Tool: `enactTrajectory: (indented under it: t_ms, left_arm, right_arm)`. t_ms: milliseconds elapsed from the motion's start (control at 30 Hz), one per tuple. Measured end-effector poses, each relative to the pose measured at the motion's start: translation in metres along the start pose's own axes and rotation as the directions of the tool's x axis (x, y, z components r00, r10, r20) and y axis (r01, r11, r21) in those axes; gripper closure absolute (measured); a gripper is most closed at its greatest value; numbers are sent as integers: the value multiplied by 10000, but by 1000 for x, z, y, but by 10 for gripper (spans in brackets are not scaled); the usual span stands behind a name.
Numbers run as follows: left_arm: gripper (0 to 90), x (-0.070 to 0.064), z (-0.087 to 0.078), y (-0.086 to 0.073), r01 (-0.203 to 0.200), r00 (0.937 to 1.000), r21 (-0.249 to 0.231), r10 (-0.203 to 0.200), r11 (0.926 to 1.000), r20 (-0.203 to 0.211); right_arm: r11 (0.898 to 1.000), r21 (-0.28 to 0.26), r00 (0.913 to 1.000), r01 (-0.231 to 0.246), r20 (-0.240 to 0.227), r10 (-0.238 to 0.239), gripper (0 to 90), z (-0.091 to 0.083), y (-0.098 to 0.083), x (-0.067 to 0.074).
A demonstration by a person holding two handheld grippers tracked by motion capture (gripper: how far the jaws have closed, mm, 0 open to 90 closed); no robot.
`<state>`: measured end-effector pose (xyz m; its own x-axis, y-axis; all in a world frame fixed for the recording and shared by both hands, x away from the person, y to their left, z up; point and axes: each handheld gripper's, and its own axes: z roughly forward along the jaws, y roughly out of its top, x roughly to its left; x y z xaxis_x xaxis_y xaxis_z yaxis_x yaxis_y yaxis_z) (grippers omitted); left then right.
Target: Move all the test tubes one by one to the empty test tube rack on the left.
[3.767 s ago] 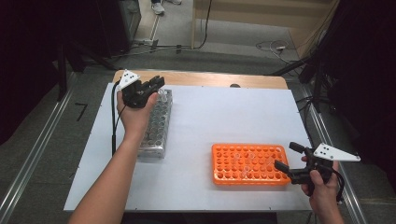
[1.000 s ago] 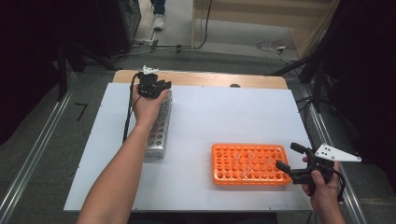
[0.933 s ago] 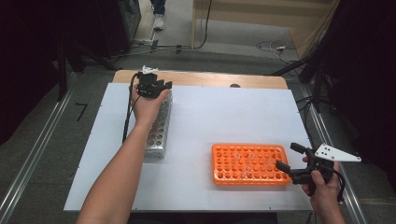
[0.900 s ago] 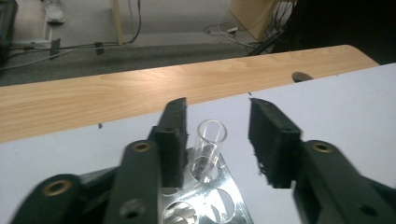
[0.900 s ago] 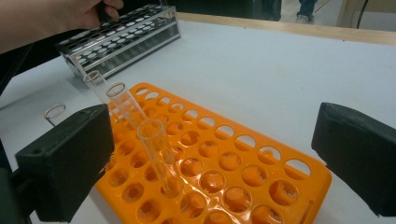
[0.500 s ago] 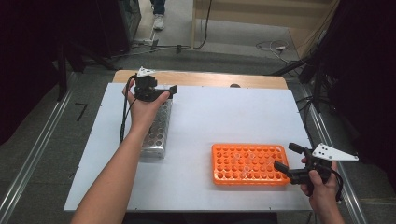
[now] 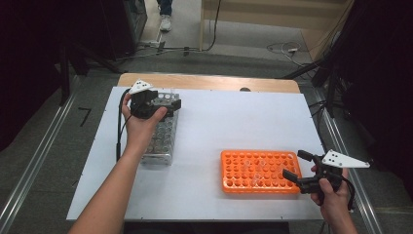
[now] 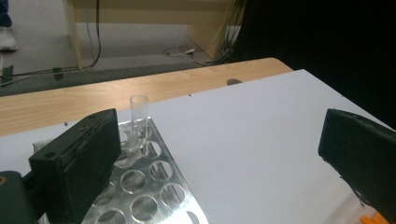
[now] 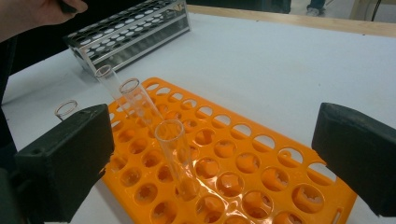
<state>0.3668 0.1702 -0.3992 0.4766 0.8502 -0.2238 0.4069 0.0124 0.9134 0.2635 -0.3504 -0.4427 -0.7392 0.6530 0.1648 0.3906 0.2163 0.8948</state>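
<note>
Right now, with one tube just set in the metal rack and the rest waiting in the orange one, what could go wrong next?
1. The left gripper, jaws just opened and empty, hovers close to the test tube standing at the metal rack's far corner; a careless withdrawal might clip or tilt it.
2. The tubes in the orange rack lean at angles; the open right gripper could knock a neighbour when it closes on one.
3. The clear glass could slip between the pads.

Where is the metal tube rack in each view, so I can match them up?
High view: metal tube rack at left, partly under the left hand.
Left gripper view: bottom left, a clear tube at its far end.
Right gripper view: top left, far off.
Shared landmark: the orange rack, nearest in the right gripper view.
</note>
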Motion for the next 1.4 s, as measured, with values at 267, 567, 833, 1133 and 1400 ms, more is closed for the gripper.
enactTrajectory:
  t_ms: [267,567,833,1133,1400]
  left_arm:
    - [0,-15,-28,-18,-246,9995,-250,250,9994,194]
    - [0,-31,-62,-37,-449,9985,-578,467,9973,299]
    - [0,-42,-89,-55,-481,9980,-705,508,9964,370]
    - [0,-52,-108,-76,-351,9979,-736,390,9967,526]
    - [0,-65,-114,-93,-489,9959,-618,534,9969,731]
  right_arm:
    - [9999,171,9998,-9,-186,12,0,4,-2,1]
    - [9990,452,9987,46,-506,-23,0,10,-5,3]
    - [9975,700,9945,-124,-1026,195,44,14,-9,2]
    - [9918,1262,9926,-196,-1165,345,227,20,-17,3]
    - [9855,1694,9962,33,-867,116,450,25,-22,5]
